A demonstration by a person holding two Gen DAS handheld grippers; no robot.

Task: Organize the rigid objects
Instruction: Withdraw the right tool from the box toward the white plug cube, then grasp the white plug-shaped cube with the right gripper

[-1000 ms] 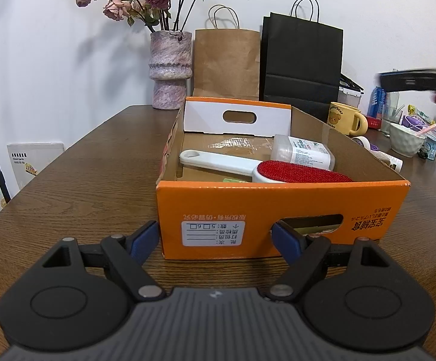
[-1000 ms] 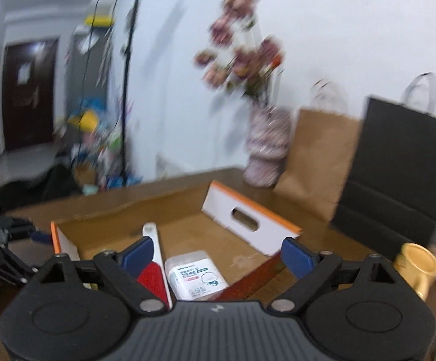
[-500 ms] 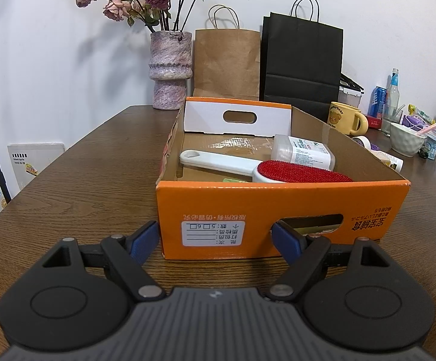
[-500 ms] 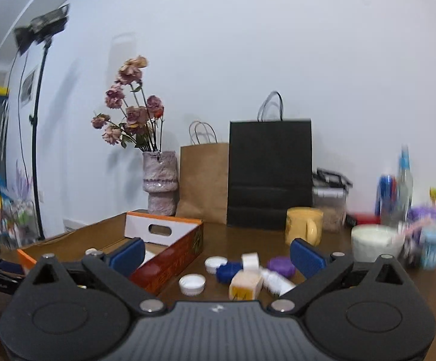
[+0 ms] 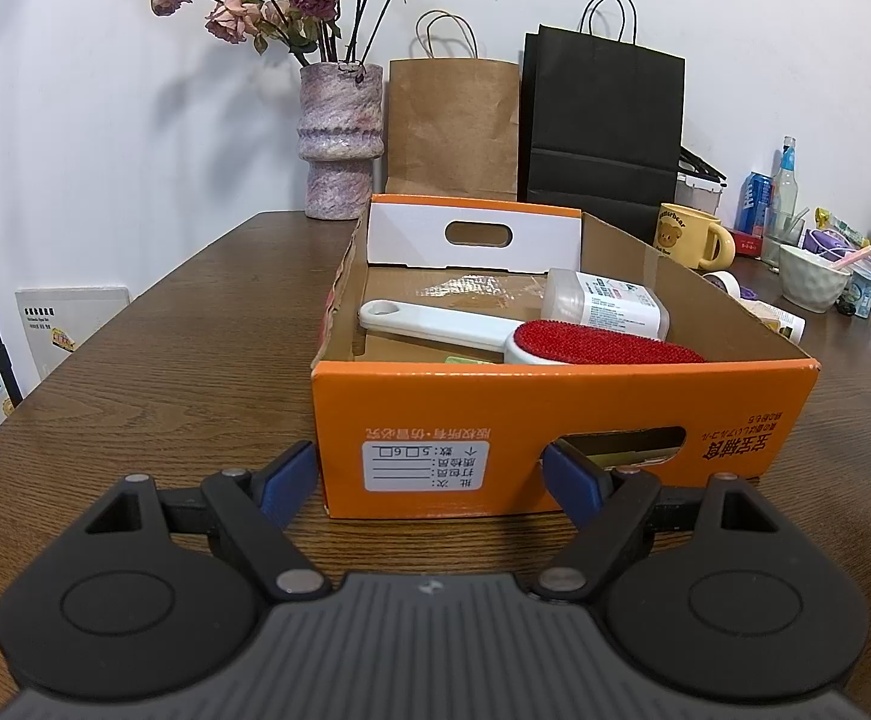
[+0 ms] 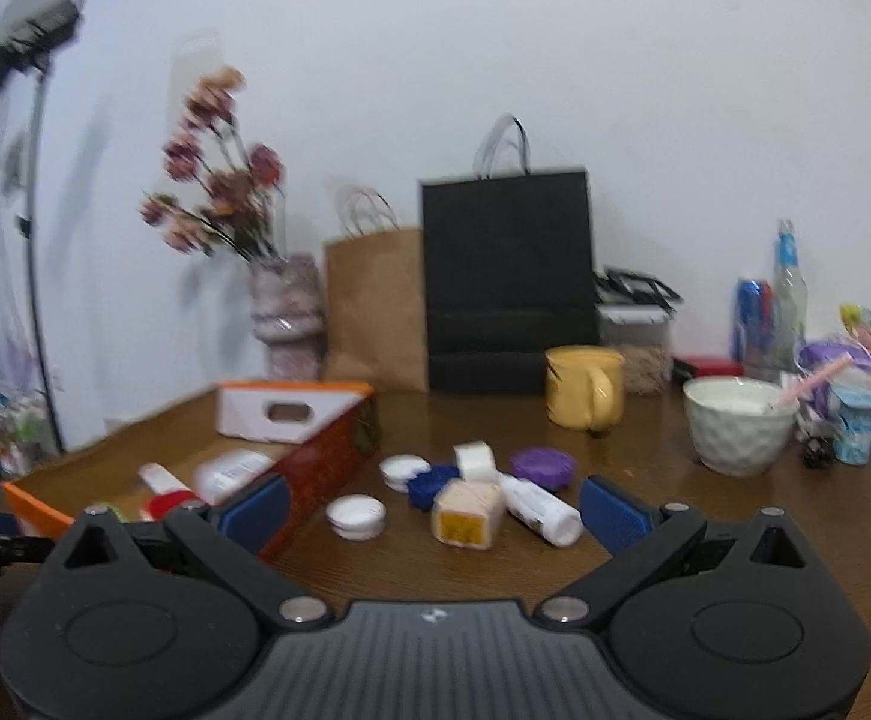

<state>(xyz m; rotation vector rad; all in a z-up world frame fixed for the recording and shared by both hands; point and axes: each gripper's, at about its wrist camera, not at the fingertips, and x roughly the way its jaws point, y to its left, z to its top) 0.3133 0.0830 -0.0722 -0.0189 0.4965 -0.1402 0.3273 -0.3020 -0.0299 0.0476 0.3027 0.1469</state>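
Left wrist view: left gripper [image 5: 429,477] jaws spread, empty, parked before the orange box [image 5: 561,426]. Inside lie 1 lint brush [image 5: 531,339] and 1 white bottle [image 5: 606,303]; the near wall hides the box floor.

Right wrist view: right gripper [image 6: 432,507] jaws spread, empty, facing loose pieces beside the box: small carton [image 6: 468,513], white tube [image 6: 540,510], several caps [image 6: 356,516]. Likely step: choosing the next pick. Next move needs lining up on 1 item. Blur obscures labels.

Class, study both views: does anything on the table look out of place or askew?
Yes: loose caps, a small carton and a tube lie scattered beside the orange box, not in it; the tube and carton lie tipped over.
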